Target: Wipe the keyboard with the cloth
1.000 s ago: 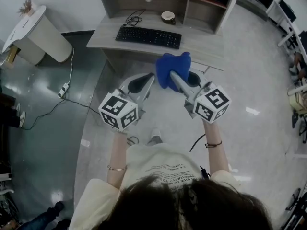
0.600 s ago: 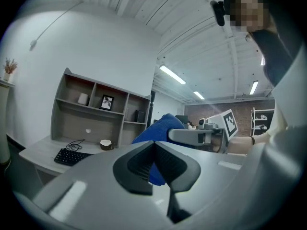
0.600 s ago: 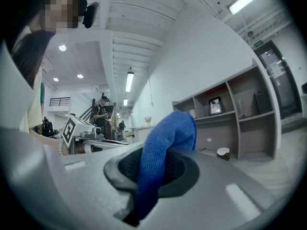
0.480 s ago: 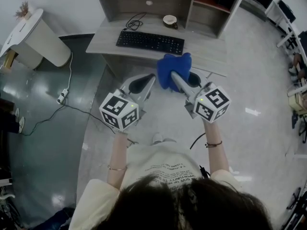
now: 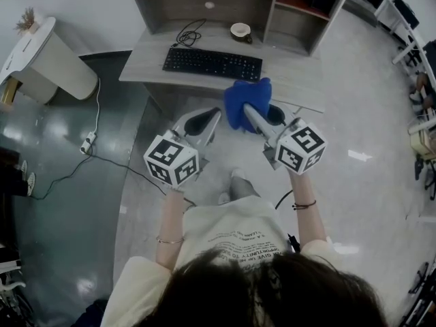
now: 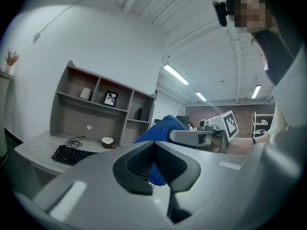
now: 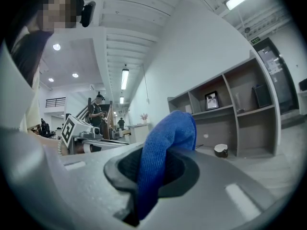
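Your right gripper [image 5: 251, 109] has its jaws clamped on the blue cloth [image 5: 246, 94], which bunches up past the tips. It is held in the air, just short of the counter [image 5: 293, 70]. Your left gripper [image 5: 208, 118] hangs beside it, jaws pressed together on nothing. The black keyboard [image 5: 212, 63] lies on the counter, apart from the cloth.

Open-plan office, grey wood-grain desk [image 5: 293, 56] with shelved hutch [image 5: 272, 5], black flat computer keyboard [image 5: 212, 63] and coiled black cable [image 5: 189, 29] on it, long fluorescent ceiling strip lights [image 6: 175, 74], glossy pale floor [image 5: 368, 114].
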The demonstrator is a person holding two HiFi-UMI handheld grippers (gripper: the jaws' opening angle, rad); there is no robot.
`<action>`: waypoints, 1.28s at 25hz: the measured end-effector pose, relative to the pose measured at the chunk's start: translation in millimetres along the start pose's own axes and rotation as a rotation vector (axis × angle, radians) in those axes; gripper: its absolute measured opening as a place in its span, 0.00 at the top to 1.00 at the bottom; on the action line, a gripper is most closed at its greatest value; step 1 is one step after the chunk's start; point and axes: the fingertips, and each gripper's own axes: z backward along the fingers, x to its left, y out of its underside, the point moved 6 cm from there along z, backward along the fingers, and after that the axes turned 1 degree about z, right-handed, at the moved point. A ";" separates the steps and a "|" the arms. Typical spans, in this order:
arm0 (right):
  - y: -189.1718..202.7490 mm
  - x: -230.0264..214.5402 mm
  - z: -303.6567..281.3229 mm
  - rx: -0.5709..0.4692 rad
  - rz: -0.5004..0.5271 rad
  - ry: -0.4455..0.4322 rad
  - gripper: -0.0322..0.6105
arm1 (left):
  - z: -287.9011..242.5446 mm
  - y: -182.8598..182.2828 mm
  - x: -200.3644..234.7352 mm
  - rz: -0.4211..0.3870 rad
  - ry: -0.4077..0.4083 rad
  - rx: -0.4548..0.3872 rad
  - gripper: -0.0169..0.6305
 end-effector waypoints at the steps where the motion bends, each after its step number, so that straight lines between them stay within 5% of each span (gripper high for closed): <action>1: 0.5 -4.3 -2.7 0.001 -0.002 0.000 0.86 | -3.8 0.2 3.7 0.002 -0.002 0.001 0.97; 32: 7.1 -180.6 -53.6 0.070 -0.086 0.047 0.86 | -164.1 3.7 93.4 0.067 -0.040 0.077 0.97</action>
